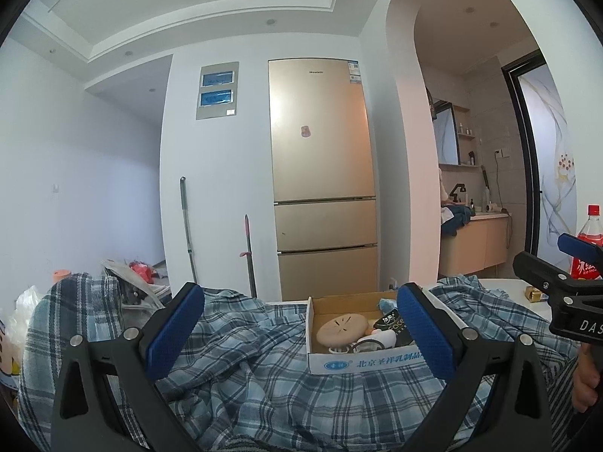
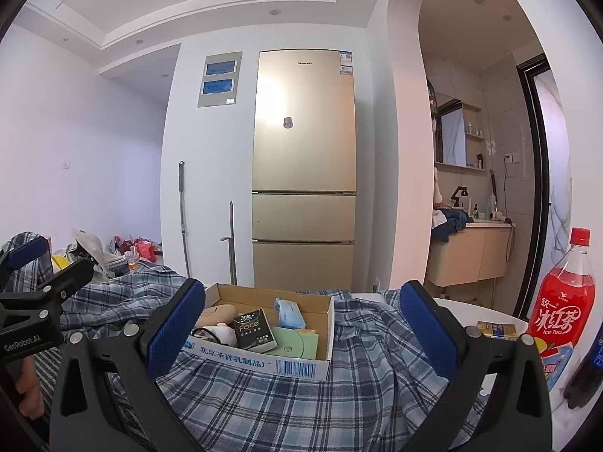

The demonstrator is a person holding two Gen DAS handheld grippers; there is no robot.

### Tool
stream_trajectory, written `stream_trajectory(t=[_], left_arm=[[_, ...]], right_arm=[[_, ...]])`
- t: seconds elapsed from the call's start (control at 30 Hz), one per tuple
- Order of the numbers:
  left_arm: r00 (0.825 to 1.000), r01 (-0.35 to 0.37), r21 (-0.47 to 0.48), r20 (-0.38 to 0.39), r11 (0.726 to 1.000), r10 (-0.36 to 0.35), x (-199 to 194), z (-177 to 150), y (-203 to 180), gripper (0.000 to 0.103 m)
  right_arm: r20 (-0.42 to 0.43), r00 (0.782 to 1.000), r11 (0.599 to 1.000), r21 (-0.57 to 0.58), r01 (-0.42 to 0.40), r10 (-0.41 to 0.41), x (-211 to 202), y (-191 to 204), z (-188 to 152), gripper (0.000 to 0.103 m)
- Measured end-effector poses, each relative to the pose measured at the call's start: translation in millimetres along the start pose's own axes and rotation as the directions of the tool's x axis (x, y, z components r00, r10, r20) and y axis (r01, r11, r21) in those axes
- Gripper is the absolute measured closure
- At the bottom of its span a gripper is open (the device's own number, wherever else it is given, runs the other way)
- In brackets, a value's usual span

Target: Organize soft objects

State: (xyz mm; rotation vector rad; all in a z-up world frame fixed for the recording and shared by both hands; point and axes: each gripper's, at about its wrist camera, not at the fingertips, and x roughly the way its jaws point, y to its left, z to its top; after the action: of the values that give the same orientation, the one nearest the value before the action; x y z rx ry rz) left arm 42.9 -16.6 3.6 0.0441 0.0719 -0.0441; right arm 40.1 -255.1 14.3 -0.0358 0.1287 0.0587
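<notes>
Nearest, left gripper (image 1: 301, 333) standing wide open, gripping nothing, blue pads hovering above plaid cloth (image 1: 264, 384); lower frame cut off by the picture edge. Likewise right gripper (image 2: 301, 333) spread wide and empty over the same cloth, with "GenRobot.AI" reading on the left unit's body in the right wrist view and a partial "DAS" on the right unit in the left wrist view. Lying rumpled across the white table (image 2: 452, 307), the cloth hiding most of the tabletop and draping off the near edge; long axis not determinable from the folds. Sitting on the cloth, a shallow cardboard box (image 2: 301, 367) printed with Chinese characters and a barcode, holding a black pack (image 2: 253, 329) marked "Face", a blue tissue pack (image 2: 289, 312) and a round beige item (image 1: 341, 329); further contents hard to make out. Standing at right, a red bottle (image 2: 565, 301) labelled "Ice Tea", partly cropped. Farther back, a gold refrigerator (image 2: 305, 143), brand lettering too small to read.
</notes>
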Motion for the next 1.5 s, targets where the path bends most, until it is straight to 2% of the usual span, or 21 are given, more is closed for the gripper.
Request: stream_trajectory(t=[1.5], left_arm=[[0.998, -0.005, 0.017, 0.056, 1.000, 0.004, -12.8, 2.8, -2.3, 0.000]], right_arm=[[0.003, 1.000, 1.000, -0.002, -0.007, 0.007, -0.6, 3.2, 0.2, 0.000]])
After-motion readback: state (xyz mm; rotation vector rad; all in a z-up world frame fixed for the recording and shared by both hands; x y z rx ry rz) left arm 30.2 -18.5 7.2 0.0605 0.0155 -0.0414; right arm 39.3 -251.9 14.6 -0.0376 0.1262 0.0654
